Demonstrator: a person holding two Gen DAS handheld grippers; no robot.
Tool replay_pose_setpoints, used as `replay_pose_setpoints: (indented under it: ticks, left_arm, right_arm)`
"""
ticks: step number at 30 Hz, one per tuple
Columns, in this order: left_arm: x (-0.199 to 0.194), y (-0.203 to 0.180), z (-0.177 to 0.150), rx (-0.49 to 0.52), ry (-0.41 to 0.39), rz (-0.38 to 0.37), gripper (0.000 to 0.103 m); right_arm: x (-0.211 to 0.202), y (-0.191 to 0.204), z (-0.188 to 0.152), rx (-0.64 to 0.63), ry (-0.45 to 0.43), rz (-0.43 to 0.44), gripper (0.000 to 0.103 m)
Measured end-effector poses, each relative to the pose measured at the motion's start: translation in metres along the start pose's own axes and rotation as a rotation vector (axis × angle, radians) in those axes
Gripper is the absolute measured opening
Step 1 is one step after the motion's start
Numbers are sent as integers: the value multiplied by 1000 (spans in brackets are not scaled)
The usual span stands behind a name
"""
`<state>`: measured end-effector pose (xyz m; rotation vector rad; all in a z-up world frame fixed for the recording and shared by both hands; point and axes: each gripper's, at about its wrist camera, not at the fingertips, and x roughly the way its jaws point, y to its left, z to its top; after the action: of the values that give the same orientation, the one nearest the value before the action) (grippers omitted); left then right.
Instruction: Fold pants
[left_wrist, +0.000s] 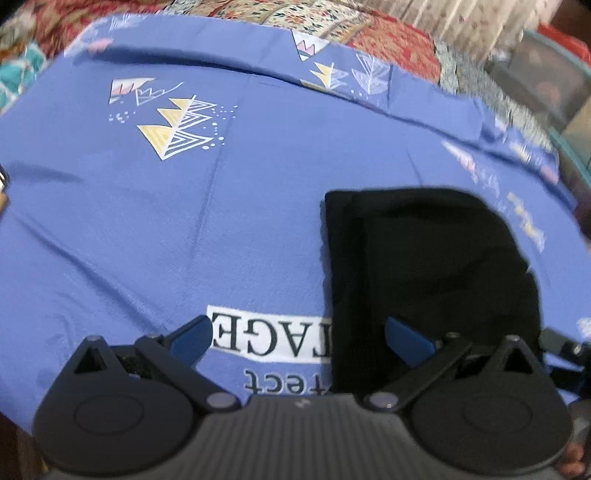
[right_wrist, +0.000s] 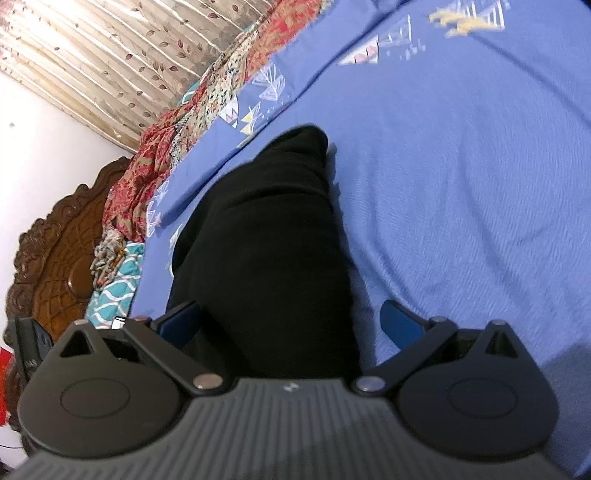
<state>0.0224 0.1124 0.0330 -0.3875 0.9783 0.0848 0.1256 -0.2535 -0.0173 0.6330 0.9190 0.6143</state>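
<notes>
Your left gripper (left_wrist: 299, 338) is spread wide, pants (left_wrist: 424, 273) folded on the bed sheet (left_wrist: 184, 221) just ahead-right. Right gripper (right_wrist: 290, 319) also apart, w/ pants (right_wrist: 266, 240) between fingers, not clamped.

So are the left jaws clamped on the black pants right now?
No, the left gripper has its jaws spread wide, and the black pants lie loose on the blue sheet.

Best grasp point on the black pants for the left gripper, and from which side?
Take the near left edge of the black pants, where the layers stack along a straight fold line. Come in low from the left over the blue sheet, one finger sliding under. The left gripper is open with its right finger already over that edge. The right gripper is open too, straddling the other end.
</notes>
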Motion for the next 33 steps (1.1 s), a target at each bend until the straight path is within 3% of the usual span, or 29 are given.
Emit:
replay_pose_setpoints:
  ticks: [5, 15, 18, 19, 20, 22, 23, 24, 26, 33]
  left_arm:
    - [6, 5, 11, -12, 11, -100, 103]
    - [65, -8, 3, -91, 178, -356, 103]
    - [70, -14, 3, -77, 163, -370, 102]
    - [71, -16, 5, -80, 162, -383, 99]
    - [72, -17, 6, -83, 158, -386, 90]
    - [71, -19, 10, -83, 146, -371, 78]
    - [70, -20, 12, -88, 140, -370, 68]
    - [67, -21, 17, -91, 131, -374, 65]
    - [57, -26, 29, -66, 99, -385, 61]
    - [30, -68, 107, 102, -119, -317, 62]
  right_arm:
    - [-8, 0, 9, -50, -62, 15, 103]
    - [15, 0, 19, -106, 24, 5, 103]
    - [36, 2, 21, -119, 75, 29, 102]
    - [44, 2, 23, -109, 95, 46, 96]
    - [51, 4, 25, -99, 120, 70, 78]
    - [62, 9, 30, -67, 169, 89, 68]
    - [65, 17, 32, -91, 172, 87, 62]
    - [63, 25, 33, -130, 169, 85, 60]
    - [57, 44, 39, -224, 144, 94, 53]
    - [56, 83, 95, -375, -57, 149, 52]
